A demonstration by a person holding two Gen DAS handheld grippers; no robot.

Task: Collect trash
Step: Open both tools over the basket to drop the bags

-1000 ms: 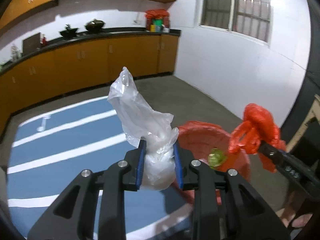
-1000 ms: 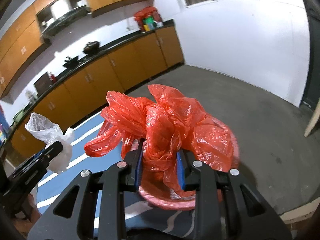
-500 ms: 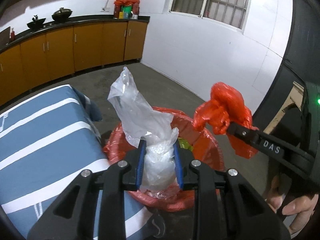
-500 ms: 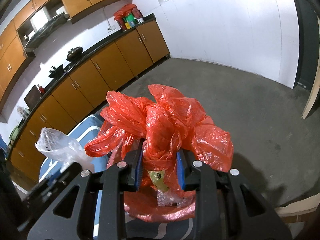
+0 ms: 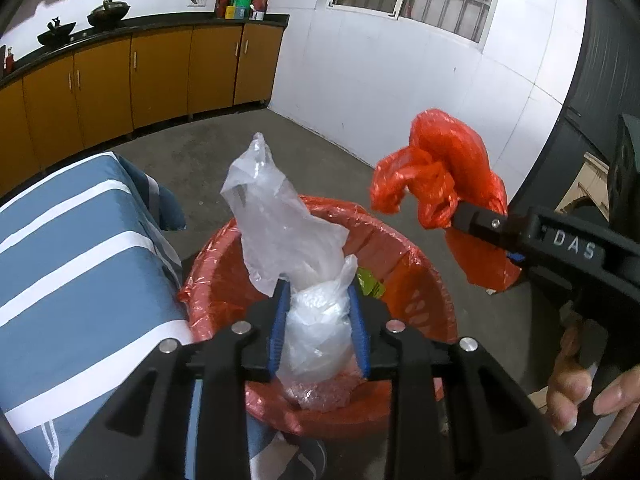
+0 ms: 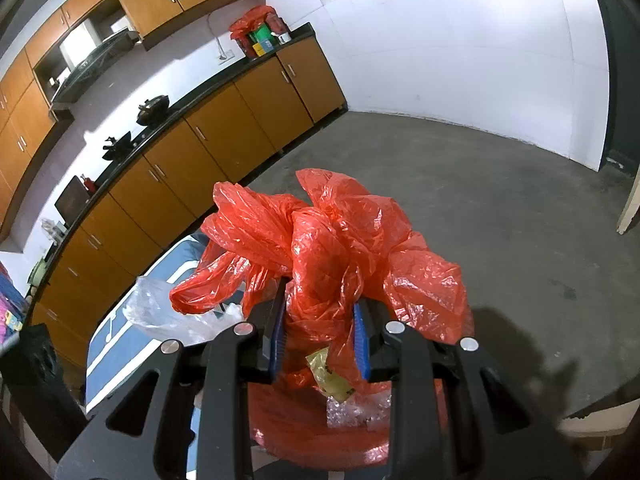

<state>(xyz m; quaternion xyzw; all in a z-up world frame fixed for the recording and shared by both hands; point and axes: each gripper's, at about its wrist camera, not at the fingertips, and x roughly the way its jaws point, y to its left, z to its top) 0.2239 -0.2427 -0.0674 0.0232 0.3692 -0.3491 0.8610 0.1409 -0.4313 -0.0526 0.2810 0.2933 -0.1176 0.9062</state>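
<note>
Hovering over grey concrete floor, left claw opening around clear bag, right claw clamping red bag.

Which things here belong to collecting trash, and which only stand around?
Job: clear plastic bag, red plastic bag, red-lined bin, yellow wrapper inside.
Not the job: striped blue cloth, woks, orange cabinets.

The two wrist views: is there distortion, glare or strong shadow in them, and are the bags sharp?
Left wrist view: strong fisheye bending of the cabinets, dark corners; the clear plastic bag is sharp, with slight shine. Right wrist view: the counter curves likewise; the white wall is very bright; the red plastic bag is sharp and glossy; soft shadows fall on the floor at the right.
</note>
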